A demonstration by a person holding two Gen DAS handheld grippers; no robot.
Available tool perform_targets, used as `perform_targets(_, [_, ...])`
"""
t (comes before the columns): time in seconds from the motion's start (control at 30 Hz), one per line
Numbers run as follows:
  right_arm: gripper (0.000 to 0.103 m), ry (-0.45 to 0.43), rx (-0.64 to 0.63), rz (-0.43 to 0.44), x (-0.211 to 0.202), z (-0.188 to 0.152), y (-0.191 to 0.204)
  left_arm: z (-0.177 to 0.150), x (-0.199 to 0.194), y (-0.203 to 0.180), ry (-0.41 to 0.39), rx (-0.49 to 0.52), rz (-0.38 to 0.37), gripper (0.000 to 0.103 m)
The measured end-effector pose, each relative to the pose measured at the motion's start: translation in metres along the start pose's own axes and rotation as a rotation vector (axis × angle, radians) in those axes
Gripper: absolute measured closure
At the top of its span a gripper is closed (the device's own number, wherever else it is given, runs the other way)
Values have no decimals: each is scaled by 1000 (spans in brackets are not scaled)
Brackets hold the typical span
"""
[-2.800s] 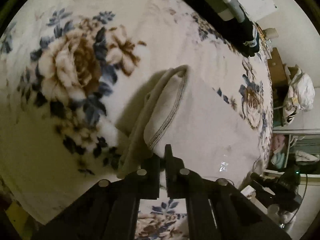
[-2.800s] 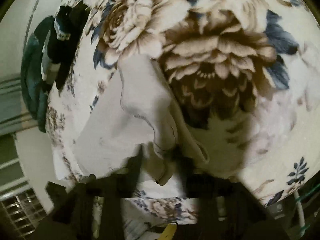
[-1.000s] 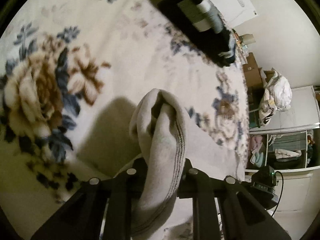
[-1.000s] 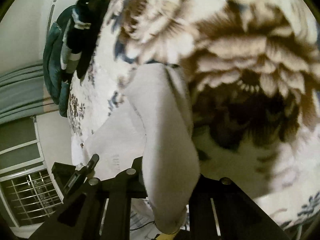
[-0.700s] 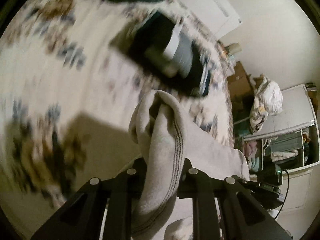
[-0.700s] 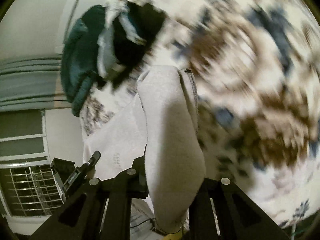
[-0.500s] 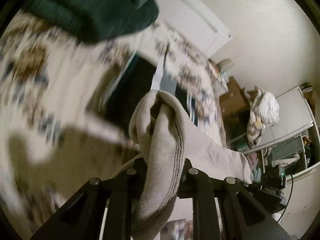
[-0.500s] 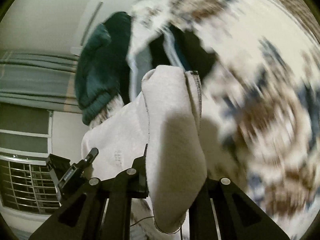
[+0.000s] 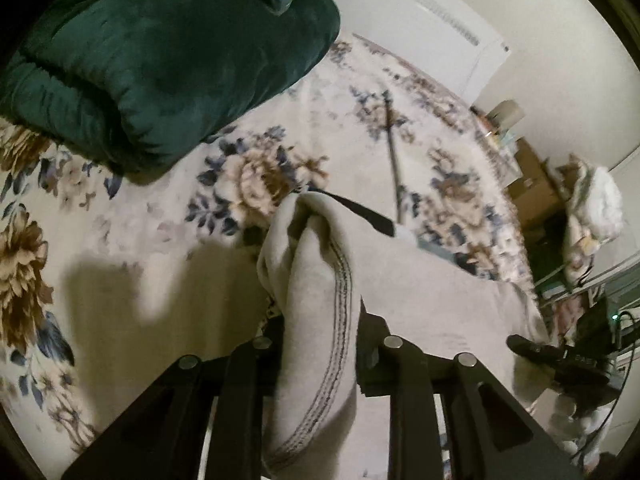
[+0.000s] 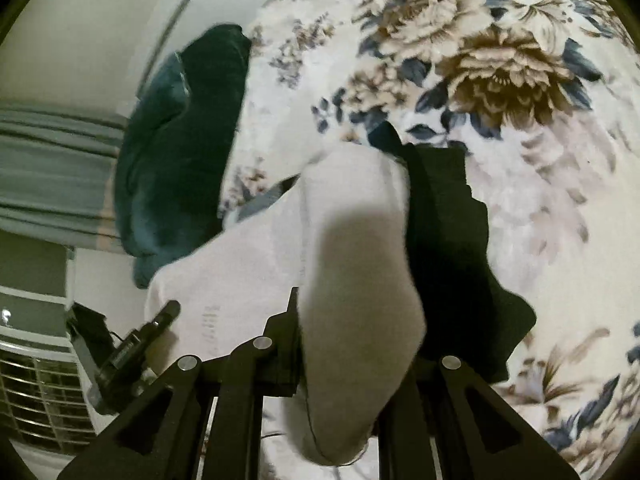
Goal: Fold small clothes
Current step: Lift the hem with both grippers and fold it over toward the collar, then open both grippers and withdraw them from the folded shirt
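Observation:
A folded pale grey garment [image 9: 320, 300] hangs between both grippers above the floral bedspread [image 9: 120, 240]. My left gripper [image 9: 320, 328] is shut on its stitched hem edge. My right gripper [image 10: 352, 328] is shut on the other end of the same garment [image 10: 352, 248]. The cloth stretches between them and each gripper shows at the edge of the other's view. Below it lies a pile of dark folded clothes [image 10: 452, 232], partly hidden by the garment; only a dark edge [image 9: 360, 212] shows in the left wrist view.
A dark green pillow [image 9: 160, 52] lies at the bed's head, also in the right wrist view [image 10: 180, 140]. Boxes [image 9: 536, 184] and a white bundle [image 9: 592, 208] stand beyond the bed's far side. Curtains [image 10: 52, 168] and a window grille [image 10: 36, 392] are at the left.
Both grippers have carried the folded garment up and across the bed toward the head, over the dark pile. The green pillow has come into view. Both grips stay shut.

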State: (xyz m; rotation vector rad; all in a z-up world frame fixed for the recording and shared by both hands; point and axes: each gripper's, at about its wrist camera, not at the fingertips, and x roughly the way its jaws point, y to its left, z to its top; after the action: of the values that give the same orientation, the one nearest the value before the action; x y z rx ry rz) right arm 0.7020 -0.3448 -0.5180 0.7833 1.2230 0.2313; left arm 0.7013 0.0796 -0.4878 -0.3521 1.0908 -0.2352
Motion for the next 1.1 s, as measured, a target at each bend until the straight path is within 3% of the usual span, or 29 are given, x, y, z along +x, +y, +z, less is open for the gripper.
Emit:
perform_targets(0.07, [84,18,-39,-50,5,3,4,0,-6,-4,-13,26,44,70])
perform_targets(0.1, [75,21,-70,-93,5,2,8,-1,-12,-9,-30,48,96,65])
perform_targets(0.17, [50,13,-137,-207,2,-3,20,-4,-24,-18,-73,88,202,61])
perform_targets(0.2, [29,6,-168,-265,0,-6,25,-5,-27,-20,-85,97,247,56])
perform_targets(0.23, [17,-13,-211,-337,-3,-11,32,-6,-30,-23,-96,104,303,36])
perform_targets(0.27, [12,-41,-264,-426,-7,-19,39,-9,-33,-26,-106,113,356,14])
perform_targets(0.3, [2,-70,-314,-530,-9,-27,47,-15,-40,-33,-123,127,402,6])
perform_targets(0.37, [0,-110,-363,-631,-15,-42,57,-24,-46,-40,-143,145,419,2])
perform_targets(0.5, [0,-129,-368,-692,-30,-70,67,-50,-63,-58,-154,175,414,0])
perform_targets(0.67, [0,-251,-377,-780,-76,-111,96,-69,-92,-80,-157,182,409,0])
perform_targets(1.1, [0,-383,-435,-790,-236,-217,178,-121,-244,-162,-238,224,357,0])
